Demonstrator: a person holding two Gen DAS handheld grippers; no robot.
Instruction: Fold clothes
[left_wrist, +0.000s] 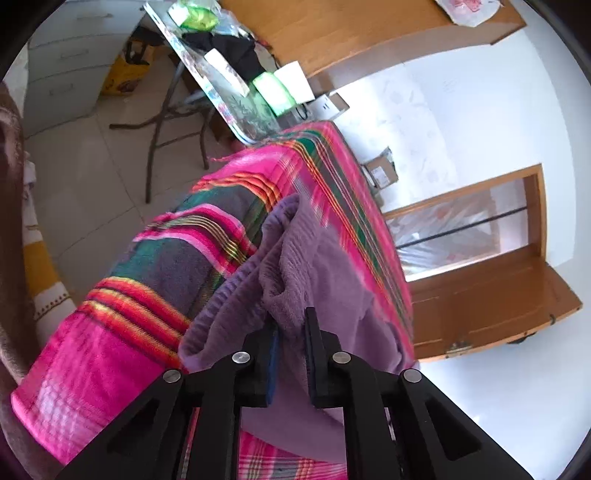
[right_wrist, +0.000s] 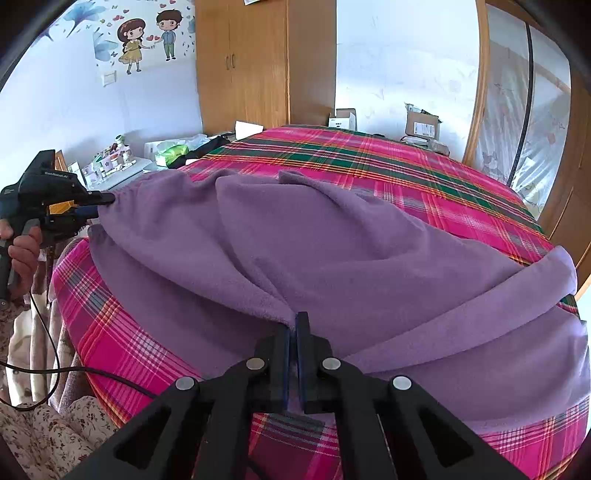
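Observation:
A purple fleece garment (right_wrist: 332, 240) lies spread and rumpled on a bed covered by a pink plaid sheet (right_wrist: 406, 166). In the right wrist view my right gripper (right_wrist: 295, 325) is shut on the garment's near edge. At the far left of that view my left gripper (right_wrist: 107, 205), held by a hand (right_wrist: 22, 243), pinches the garment's left corner and pulls it taut. The left wrist view is rolled. It shows the left gripper (left_wrist: 291, 328) with bunched purple fleece (left_wrist: 325, 266) filling the narrow gap between its fingers, above the plaid sheet (left_wrist: 110, 350).
A cluttered folding table (left_wrist: 221, 74) stands beside the bed. A wooden wardrobe (right_wrist: 258, 62) and cardboard boxes (right_wrist: 421, 123) sit behind it. A wood-framed door (left_wrist: 480, 258) is to the right. A black cable (right_wrist: 48, 332) hangs near floral fabric (right_wrist: 55, 435) at the bed's left edge.

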